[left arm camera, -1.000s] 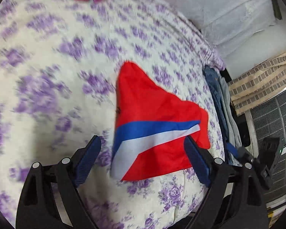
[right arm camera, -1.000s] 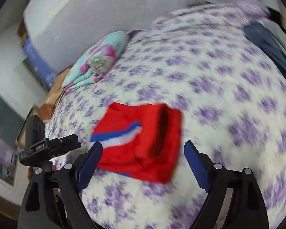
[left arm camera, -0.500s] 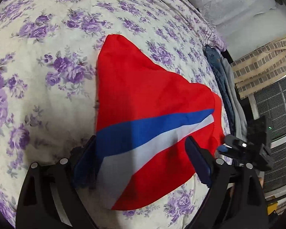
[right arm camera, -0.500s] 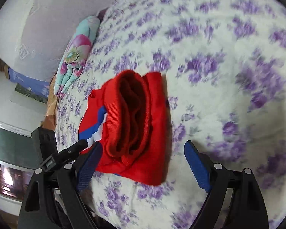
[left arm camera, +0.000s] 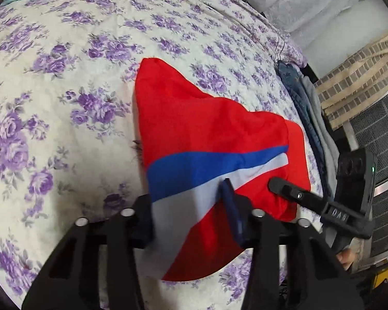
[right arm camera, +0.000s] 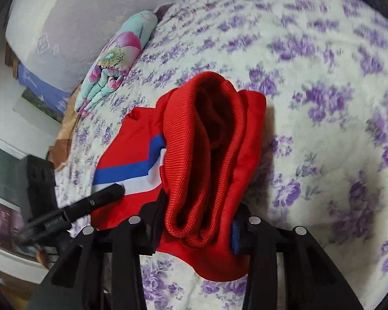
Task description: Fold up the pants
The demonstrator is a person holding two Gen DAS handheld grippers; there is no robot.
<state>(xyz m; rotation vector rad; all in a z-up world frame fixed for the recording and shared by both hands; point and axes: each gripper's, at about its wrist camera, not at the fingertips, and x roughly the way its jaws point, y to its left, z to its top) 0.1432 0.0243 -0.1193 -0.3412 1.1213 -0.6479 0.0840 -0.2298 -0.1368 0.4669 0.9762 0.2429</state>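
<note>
Jaws: left gripper [left arm camera: 191,206] narrowed onto the white stripe; right gripper [right arm camera: 194,222] narrowed around the ribbed waistband.
Pants [left arm camera: 214,139]: red, folded, centre frame on the floral bedspread [left arm camera: 64,82].
Risk: uneven lifting likely unrolls the folds.
Containers: none visible.

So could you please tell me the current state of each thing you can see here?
Red pants: folded into a bundle, lying on the bed, gripped at two spots.
Left gripper: shut on the striped edge.
Right gripper: shut on the ribbed waistband.
Floral blanket: folded, untouched.
Jeans: draped at the bed's edge.
</note>
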